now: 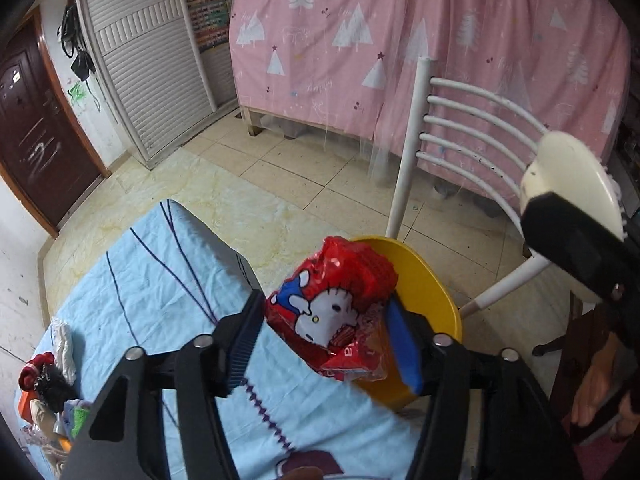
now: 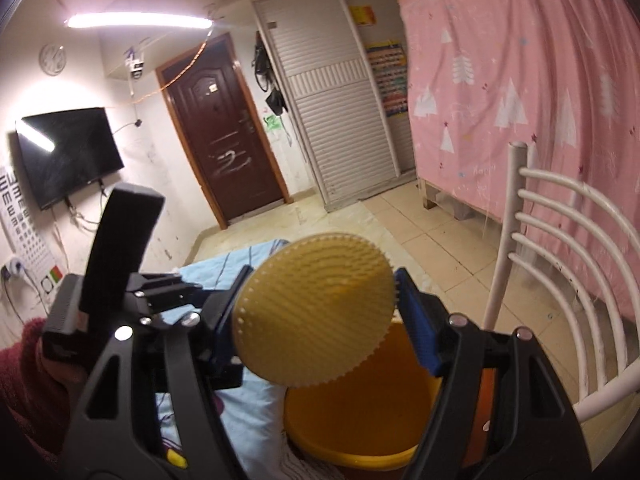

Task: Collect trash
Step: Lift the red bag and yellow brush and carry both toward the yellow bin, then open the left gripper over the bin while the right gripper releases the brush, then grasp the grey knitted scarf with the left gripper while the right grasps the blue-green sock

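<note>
Pink curtain with white trees fills the far side of this small room, and a blue sheet (image 1: 160,280) covers the bed that meets the yellow bin (image 1: 424,280) at its edge. Above that bin the left gripper (image 1: 324,340) has a red snack wrapper (image 1: 332,304) between its jaws; the pads look parted from the crinkled foil, so I judge it is being let go. Half the wrapper hangs over the bin's rim, half over the sheet. To do this well, I would carry it further over the bin's middle before widening the jaws fully. The right gripper (image 2: 320,316), just beside the bin, clamps a round yellow bristled brush (image 2: 316,312) and should keep clear of the drop.
</note>
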`<act>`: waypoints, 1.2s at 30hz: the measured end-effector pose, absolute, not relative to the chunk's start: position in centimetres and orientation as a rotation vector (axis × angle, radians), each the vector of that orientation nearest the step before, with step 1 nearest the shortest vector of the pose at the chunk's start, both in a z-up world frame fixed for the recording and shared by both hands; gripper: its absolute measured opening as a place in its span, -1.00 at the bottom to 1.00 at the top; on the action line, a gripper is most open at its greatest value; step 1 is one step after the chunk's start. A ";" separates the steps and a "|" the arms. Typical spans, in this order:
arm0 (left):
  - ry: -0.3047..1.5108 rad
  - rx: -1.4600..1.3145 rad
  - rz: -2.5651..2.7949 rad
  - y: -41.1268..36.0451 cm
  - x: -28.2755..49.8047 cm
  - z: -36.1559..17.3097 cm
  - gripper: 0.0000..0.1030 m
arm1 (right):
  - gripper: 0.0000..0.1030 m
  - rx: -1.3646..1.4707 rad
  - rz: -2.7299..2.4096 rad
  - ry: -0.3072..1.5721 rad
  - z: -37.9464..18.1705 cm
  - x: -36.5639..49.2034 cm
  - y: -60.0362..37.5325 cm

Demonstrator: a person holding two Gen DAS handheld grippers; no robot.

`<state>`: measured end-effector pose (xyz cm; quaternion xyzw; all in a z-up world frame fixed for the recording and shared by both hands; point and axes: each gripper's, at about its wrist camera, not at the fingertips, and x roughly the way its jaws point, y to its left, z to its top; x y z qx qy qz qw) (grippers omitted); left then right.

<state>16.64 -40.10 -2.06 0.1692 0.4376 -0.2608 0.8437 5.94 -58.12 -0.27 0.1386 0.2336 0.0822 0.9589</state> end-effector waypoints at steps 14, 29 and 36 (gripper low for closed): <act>0.929 0.217 -0.481 -34.4 17.2 -0.8 0.36 | 0.32 0.307 0.135 0.688 -7.6 11.5 -57.6; 0.881 0.096 -0.348 -21.6 14.1 -0.3 0.37 | 0.52 0.201 0.036 0.746 -9.4 14.0 -53.5; 0.865 0.010 -0.255 -14.7 13.8 0.1 0.38 | 0.59 0.128 0.176 0.685 -5.6 14.0 -46.1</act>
